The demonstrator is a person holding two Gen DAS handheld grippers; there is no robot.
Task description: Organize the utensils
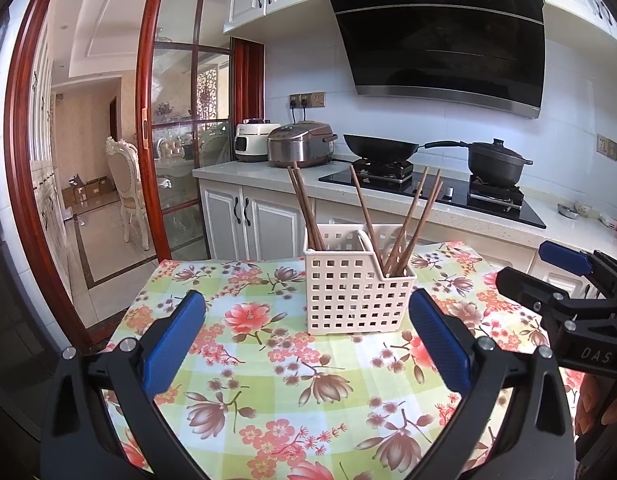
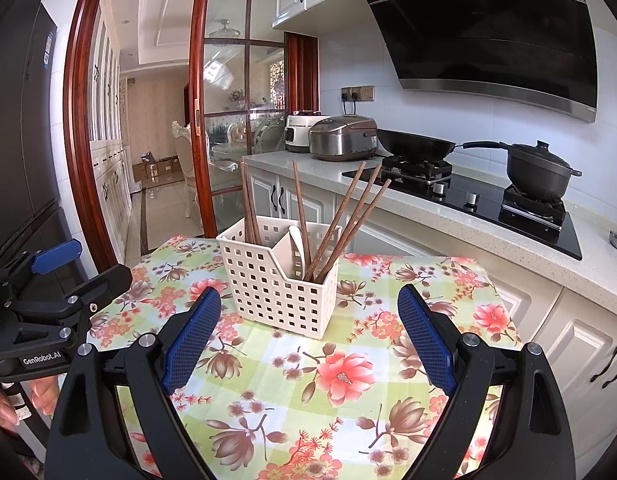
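A cream perforated utensil basket (image 1: 358,294) (image 2: 274,286) with a divider stands on the floral tablecloth (image 1: 268,360) (image 2: 348,360). Several brown wooden chopsticks (image 1: 408,224) (image 2: 340,220) lean in its compartments, and a white spoon (image 2: 298,246) rests against the divider. My left gripper (image 1: 308,320) is open just in front of the basket, nothing between its blue pads. My right gripper (image 2: 308,320) is also open and empty, close to the basket's near corner. The right gripper (image 1: 556,280) shows at the right edge of the left wrist view, the left gripper (image 2: 56,276) at the left edge of the right wrist view.
Behind the table runs a white counter (image 1: 268,176) with two rice cookers (image 1: 298,146), a wok (image 1: 380,148) and a lidded black pot (image 1: 496,162) on a hob. A wood-framed glass sliding door (image 1: 176,120) opens to the left. A person's fingers (image 2: 12,404) hold the left gripper's handle.
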